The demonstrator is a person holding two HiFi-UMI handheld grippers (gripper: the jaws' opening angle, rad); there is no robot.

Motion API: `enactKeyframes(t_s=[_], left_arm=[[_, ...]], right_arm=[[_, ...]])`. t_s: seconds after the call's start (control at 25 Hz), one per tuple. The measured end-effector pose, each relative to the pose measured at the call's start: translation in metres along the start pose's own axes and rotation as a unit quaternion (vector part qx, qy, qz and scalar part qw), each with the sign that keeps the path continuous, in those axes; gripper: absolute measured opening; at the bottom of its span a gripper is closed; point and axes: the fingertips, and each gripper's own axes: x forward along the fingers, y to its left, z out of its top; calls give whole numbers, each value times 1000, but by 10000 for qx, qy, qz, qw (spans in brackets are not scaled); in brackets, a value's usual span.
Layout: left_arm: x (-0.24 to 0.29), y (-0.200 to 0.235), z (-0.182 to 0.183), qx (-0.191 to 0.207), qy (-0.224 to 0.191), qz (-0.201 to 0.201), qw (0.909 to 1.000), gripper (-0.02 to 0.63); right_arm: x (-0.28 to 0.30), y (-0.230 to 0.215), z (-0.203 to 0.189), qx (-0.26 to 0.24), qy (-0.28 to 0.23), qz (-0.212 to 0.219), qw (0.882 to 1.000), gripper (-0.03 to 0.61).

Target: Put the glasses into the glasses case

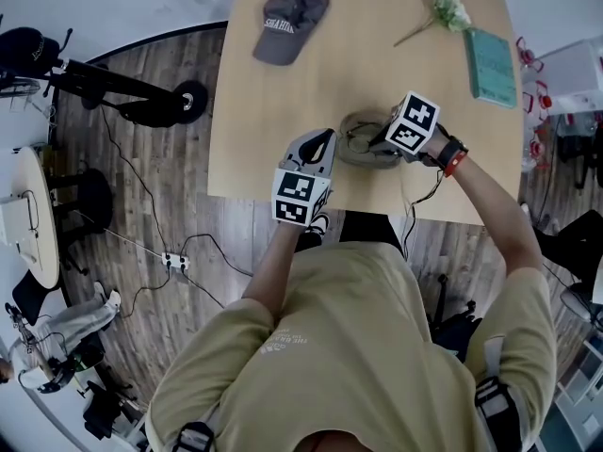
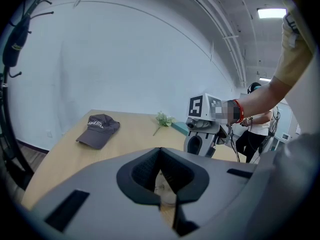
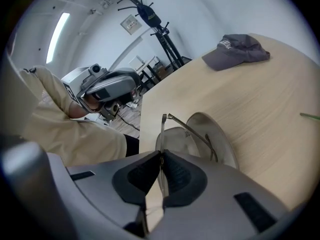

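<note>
Big pale wooden table (image 1: 283, 111), and near its front edge sits the glasses case (image 3: 222, 146), a clamshell lying open with its lid tipped back. The right gripper (image 3: 161, 156) angles down over it, jaws pinched tight on the glasses (image 3: 163, 126). It has them by the front of the frame, seen edge-on, with one temple arm (image 3: 192, 133) swung out over the open shell. So the glasses hang just above the case, not yet inside.

The left gripper (image 2: 160, 151) sits beside the case with its tips together. A pale sliver shows in the gap behind them, and whether it is nipped cannot be told.

As for handling, this looks like a feather-light thin wire frame, springy and easy to bend, with lenses that scratch. A pinch this narrow may let it pivot. The frame front or bridge seems the safest hold, under a gentle squeeze. The case looks stiff but might skid, so bracing it would help.
</note>
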Motion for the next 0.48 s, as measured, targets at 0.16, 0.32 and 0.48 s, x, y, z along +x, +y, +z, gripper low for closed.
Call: enactKeyframes(t_s=[0.16, 0.32, 0.48], left_arm=[[-1, 1, -5, -32, 43, -15, 10000, 20], [-1, 1, -10, -83, 89, -11, 9999, 21], [0, 4, -17, -129, 142, -3, 9998, 20]], right_arm=[[10, 9, -4, -56, 322, 358, 9988, 35], [15, 5, -6, -1, 434, 482, 9979, 37], [17, -10, -5, -12, 419, 356, 9985, 40]])
